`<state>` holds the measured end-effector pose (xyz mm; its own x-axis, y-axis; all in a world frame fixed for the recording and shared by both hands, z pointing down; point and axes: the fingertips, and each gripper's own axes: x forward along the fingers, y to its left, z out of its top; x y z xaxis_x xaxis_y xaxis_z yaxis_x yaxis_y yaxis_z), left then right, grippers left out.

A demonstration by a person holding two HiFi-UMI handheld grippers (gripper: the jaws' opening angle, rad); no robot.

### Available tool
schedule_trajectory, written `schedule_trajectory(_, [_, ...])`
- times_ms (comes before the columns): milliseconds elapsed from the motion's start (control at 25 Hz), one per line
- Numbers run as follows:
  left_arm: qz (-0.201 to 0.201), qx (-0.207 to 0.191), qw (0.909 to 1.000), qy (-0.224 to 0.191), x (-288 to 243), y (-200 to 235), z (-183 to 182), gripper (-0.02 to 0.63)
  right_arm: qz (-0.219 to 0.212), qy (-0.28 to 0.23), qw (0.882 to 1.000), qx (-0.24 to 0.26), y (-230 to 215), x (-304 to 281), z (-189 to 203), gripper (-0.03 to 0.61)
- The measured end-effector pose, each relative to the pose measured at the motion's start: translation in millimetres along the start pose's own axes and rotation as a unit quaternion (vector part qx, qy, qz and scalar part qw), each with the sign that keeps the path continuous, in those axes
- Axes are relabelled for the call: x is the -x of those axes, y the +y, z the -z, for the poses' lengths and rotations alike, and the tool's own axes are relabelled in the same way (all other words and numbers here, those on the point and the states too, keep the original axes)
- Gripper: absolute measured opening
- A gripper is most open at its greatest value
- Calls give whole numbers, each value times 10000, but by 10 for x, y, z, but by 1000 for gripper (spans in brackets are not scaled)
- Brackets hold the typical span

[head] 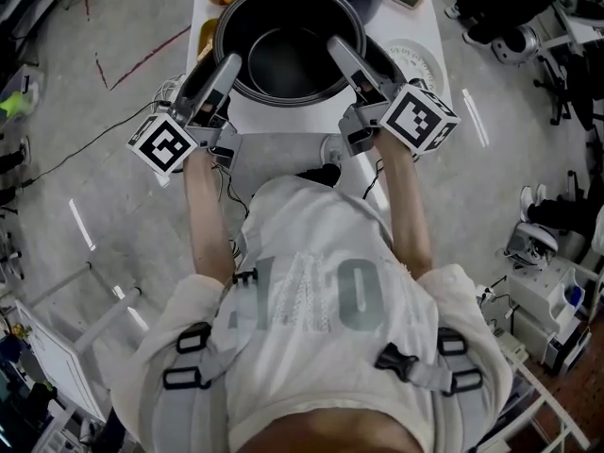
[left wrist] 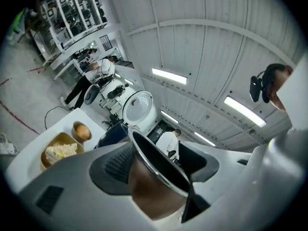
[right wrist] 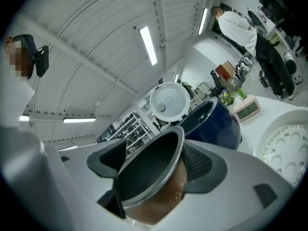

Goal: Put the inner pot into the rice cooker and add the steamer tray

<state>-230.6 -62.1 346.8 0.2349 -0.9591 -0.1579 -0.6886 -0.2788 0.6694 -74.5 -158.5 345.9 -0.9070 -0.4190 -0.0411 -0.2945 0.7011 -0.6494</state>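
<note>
The dark inner pot [head: 288, 59] hangs above the white table [head: 283, 130], carried between both grippers. My left gripper [head: 229, 64] is shut on the left side of its rim, my right gripper [head: 338, 50] on the right side. In the left gripper view the pot's [left wrist: 154, 177] rim and brown wall sit between the pads [left wrist: 115, 165]; the right gripper view shows the pot [right wrist: 149, 177] clamped the same way. The blue rice cooker [right wrist: 216, 121] stands beyond with its lid [right wrist: 169, 100] raised. The white perforated steamer tray [right wrist: 284, 148] lies on the table at the right.
At the table's far left a bowl holds an orange [left wrist: 82, 131], with a bowl of pale food [left wrist: 57, 150] beside it. A small clock [right wrist: 245, 110] and a plant stand by the cooker. People and shelving are in the background.
</note>
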Motion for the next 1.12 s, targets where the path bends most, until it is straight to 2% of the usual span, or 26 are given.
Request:
schedule_trajectory(160, [76,-373,9993,-5,-21,-164,-213,296,-49,-77,9993,372,162,-95,-175,363])
schedule_trajectory(320, [318,-753,9966,-84,-153,-399,-485,295,-162,-162,9972,715,289,-166,-433,364])
schedule_trajectory(560, [584,-1459,9873,-243,-456,-708,-941,295,-374,-320,9910,1247,494,-331,-937,360])
schedule_trajectory(920, [809,-1961,9766,-343,-949,-919,-1355,296,-345,-261,9802,1935,569,-568,-1564,360])
schedule_trajectory(1120, [858,-2141,9727,-261,-1289,-914,-1395,296,-302,-257,9759,2145,472,-639,-1883,360])
